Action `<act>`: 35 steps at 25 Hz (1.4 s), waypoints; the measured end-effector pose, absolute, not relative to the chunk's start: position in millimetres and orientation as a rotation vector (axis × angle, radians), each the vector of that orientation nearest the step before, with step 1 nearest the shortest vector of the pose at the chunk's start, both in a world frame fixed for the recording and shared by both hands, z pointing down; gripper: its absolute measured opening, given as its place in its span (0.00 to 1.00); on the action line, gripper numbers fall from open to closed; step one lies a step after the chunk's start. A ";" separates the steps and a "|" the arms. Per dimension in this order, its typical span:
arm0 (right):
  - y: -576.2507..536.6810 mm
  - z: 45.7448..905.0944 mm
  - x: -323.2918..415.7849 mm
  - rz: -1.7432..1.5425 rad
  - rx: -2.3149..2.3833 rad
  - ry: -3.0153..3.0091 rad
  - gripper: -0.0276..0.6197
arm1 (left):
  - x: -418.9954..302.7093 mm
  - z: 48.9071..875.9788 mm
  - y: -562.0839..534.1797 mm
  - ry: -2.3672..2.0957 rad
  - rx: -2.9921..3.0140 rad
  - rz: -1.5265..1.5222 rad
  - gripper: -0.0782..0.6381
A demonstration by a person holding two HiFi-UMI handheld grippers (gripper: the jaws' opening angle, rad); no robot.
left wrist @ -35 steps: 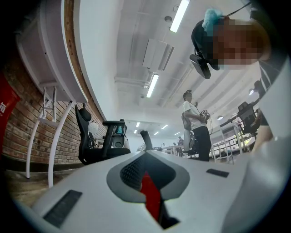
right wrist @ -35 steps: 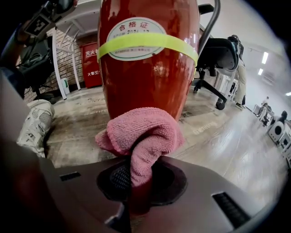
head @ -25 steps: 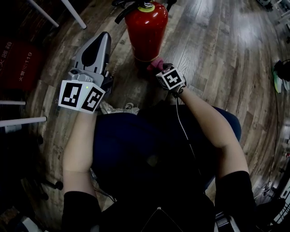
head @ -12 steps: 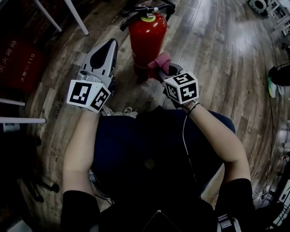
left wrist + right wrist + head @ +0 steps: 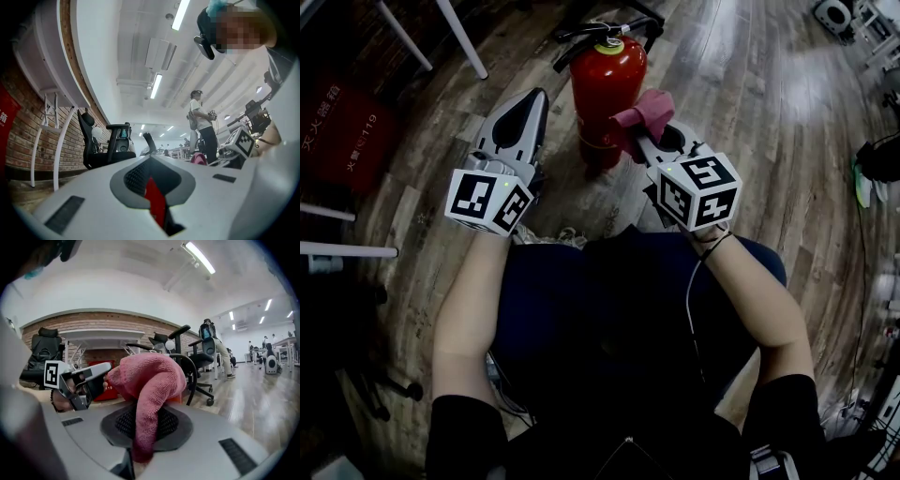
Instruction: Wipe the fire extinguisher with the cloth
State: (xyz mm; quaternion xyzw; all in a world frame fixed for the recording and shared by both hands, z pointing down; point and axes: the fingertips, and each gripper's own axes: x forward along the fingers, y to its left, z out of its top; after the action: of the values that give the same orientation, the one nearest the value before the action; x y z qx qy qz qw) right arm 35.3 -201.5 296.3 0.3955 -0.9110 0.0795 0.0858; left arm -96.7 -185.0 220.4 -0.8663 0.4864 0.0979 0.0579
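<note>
Wiping pose: right tongs (image 5: pixel 639 131) clamped on pink knitted cloth (image 5: pixel 649 106), wad fwd toward red cylindrical fire extinguisher (image 5: pixel 605 84); left tongs (image 5: pixel 532 101) pressed together, empty, beside it, prob. to steady.

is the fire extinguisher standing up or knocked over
Upright: in the head view the fire extinguisher stands on the wooden floor, valve and handle on top.

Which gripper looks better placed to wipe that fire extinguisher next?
The right gripper, probably: it is shut on the pink cloth, beside the fire extinguisher. The left gripper is shut and empty.
</note>
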 end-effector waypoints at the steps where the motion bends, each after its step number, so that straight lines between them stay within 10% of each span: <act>1: -201.7 290.9 34.4 0.229 1.185 -2.726 0.14 | -96.8 220.4 -185.0 1.474 -2.626 0.297 0.13; 35: -231.0 357.9 1.2 0.439 1.201 -2.597 0.14 | -101.8 212.9 -183.8 1.462 -2.639 0.347 0.13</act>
State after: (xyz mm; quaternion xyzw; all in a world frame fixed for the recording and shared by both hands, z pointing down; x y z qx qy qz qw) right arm 1.2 -231.0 357.9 0.4118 -0.8903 0.1505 0.1231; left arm -101.8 -183.8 212.9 -0.8679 0.4807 0.1142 0.0522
